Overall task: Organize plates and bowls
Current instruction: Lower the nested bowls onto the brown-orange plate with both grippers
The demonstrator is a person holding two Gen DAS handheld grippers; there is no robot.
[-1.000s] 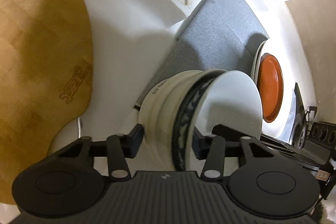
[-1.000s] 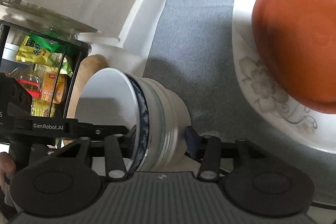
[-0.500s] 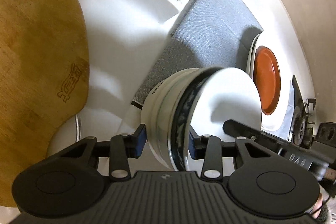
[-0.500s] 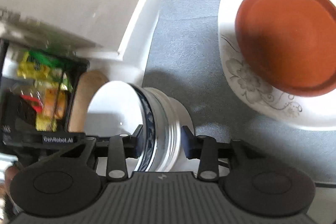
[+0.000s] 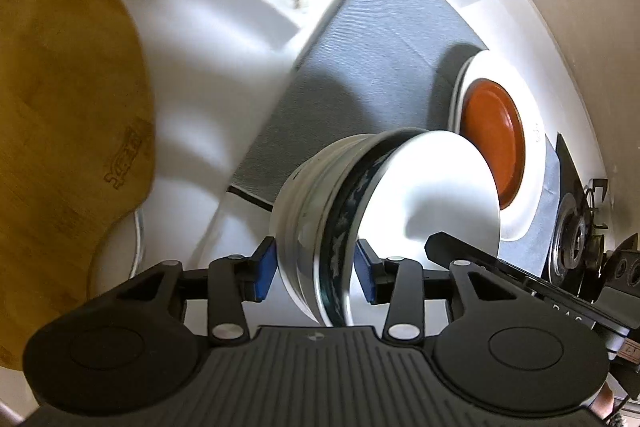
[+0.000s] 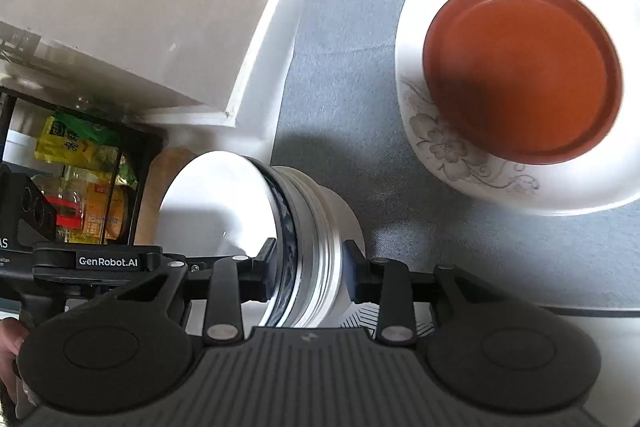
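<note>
Two grippers are clamping one stack of nested bowls (image 5: pixel 360 211) | left gripper (image 5: pixel 316 269) is pinching its rims | right gripper (image 6: pixel 308 269), jaws just narrowed, is gripping the opposite side | stack is hanging tilted above grey mat (image 6: pixel 340 67), left of orange plate (image 6: pixel 520 67) on floral plate (image 6: pixel 500 183)

left tool (image 5: pixel 316 269): angled downward, pads clamped | right tool (image 6: pixel 308 269): angled downward, jaws just closing, clamped

"GenRobot.AI" stands in white on the black body of the left gripper (image 6: pixel 108 261). The wooden board (image 5: pixel 68 131) bears a burnt-in stamp, too blurred to read. The yellow packets' (image 6: pixel 66 143) print is illegible.
</note>
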